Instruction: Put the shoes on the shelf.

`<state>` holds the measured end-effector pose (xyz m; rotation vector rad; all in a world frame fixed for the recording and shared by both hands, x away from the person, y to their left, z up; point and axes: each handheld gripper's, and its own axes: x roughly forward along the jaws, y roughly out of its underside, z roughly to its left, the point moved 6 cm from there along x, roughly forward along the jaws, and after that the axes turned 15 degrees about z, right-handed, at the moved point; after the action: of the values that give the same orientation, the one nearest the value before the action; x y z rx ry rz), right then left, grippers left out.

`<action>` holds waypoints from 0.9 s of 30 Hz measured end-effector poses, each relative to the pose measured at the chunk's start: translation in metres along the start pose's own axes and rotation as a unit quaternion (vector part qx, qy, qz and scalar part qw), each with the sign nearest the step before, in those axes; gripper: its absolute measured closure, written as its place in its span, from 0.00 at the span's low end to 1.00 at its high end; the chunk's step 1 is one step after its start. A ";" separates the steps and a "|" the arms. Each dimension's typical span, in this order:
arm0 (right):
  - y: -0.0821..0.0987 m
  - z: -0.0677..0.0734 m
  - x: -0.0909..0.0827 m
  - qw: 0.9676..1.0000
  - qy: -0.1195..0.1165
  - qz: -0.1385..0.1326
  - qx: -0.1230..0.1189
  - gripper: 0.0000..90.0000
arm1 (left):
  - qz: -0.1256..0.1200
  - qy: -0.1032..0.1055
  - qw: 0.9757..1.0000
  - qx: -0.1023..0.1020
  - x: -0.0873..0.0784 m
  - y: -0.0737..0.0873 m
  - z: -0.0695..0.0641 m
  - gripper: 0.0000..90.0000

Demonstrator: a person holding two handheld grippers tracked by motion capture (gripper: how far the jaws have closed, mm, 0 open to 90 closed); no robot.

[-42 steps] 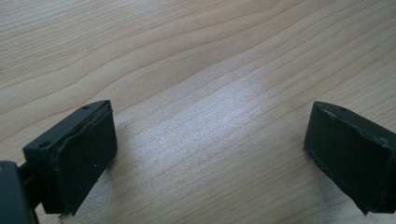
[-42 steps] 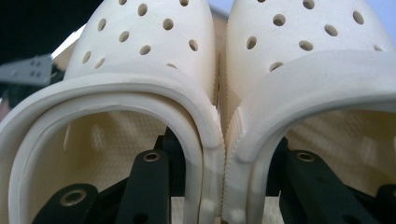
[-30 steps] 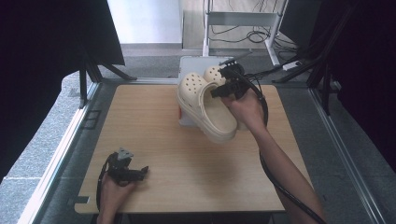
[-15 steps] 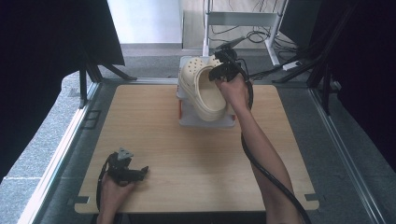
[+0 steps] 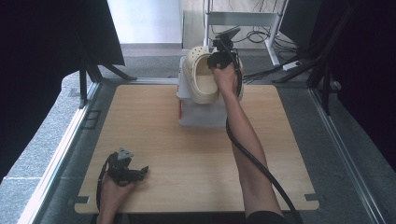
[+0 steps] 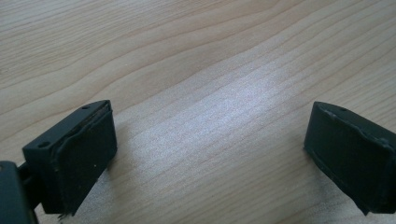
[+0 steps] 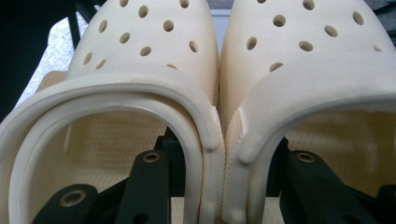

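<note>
Left gripper [image 5: 142,170] rests near the wooden table's [image 5: 154,121] front edge, jaws spread and empty. Farther right, at the table's far edge, the right gripper [image 5: 215,63] pinches a pair of cream clogs [image 5: 201,77] (one jaw inside each shoe) above a white box [image 5: 201,114].

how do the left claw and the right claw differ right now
The left claw lies low on the light wooden table at its near edge; the right claw is raised over the white box at the far edge. The left's jaws stand wide open with bare wood between them; the right's are shut on the pair of cream perforated foam clogs, one jaw inside each. Both have black jaws.
</note>
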<state>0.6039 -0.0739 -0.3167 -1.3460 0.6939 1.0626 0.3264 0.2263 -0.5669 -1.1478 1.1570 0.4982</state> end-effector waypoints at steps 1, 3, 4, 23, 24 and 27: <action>-0.002 0.000 0.002 1.000 0.002 -0.001 0.004 0.71 | 0.000 -0.001 1.000 0.000 0.000 0.000 0.000 0.02; -0.007 0.001 0.006 1.000 0.005 -0.001 0.007 0.71 | 0.001 -0.001 1.000 0.002 0.000 0.000 0.000 0.02; -0.010 0.000 0.008 1.000 0.006 -0.002 0.010 0.71 | 0.001 -0.001 1.000 0.002 0.000 0.000 0.000 0.02; -0.023 0.002 0.041 1.000 0.021 -0.004 -0.001 0.65 | 0.000 -0.001 1.000 0.003 0.001 -0.001 0.000 0.02; -0.022 0.001 0.039 1.000 0.005 -0.005 -0.012 0.58 | 0.000 -0.001 1.000 0.003 0.001 -0.001 0.000 0.02; -0.020 0.001 0.037 0.999 -0.007 -0.007 -0.031 0.47 | 0.000 -0.001 1.000 0.003 0.001 -0.001 0.000 0.02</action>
<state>0.6368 -0.0632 -0.3412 -1.3940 0.6455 1.0898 0.3275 0.2262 -0.5669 -1.1411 1.1558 0.4949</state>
